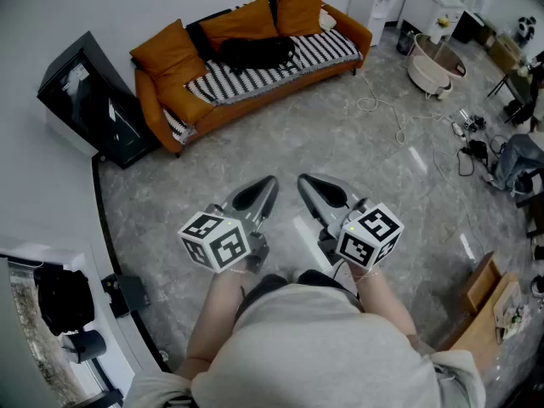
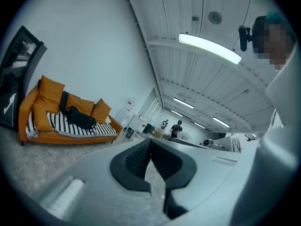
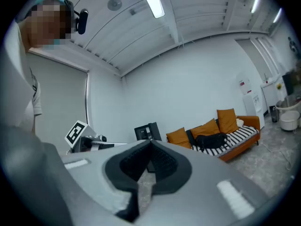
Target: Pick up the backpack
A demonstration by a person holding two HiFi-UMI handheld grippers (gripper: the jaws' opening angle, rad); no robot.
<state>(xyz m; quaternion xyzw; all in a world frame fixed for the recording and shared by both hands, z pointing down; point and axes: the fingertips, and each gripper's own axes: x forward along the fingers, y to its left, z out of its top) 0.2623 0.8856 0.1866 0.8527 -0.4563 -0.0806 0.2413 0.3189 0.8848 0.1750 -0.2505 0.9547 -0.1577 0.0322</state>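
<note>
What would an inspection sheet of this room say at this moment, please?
Surface: grey stone-look floor, bare between the person and the sofa.
Job's things: black backpack lies on the striped cover of the orange sofa, among the cushions, not yet touched.
Clutter: black screen leaning at the wall; white tub; cardboard box.
Grippers: left gripper and right gripper both shut, nothing between the jaws, held level, far from the sofa.
Cables: white cable looped on the floor; black cables at the right.
Surroundings: white walls; ceiling strip light on.
</note>
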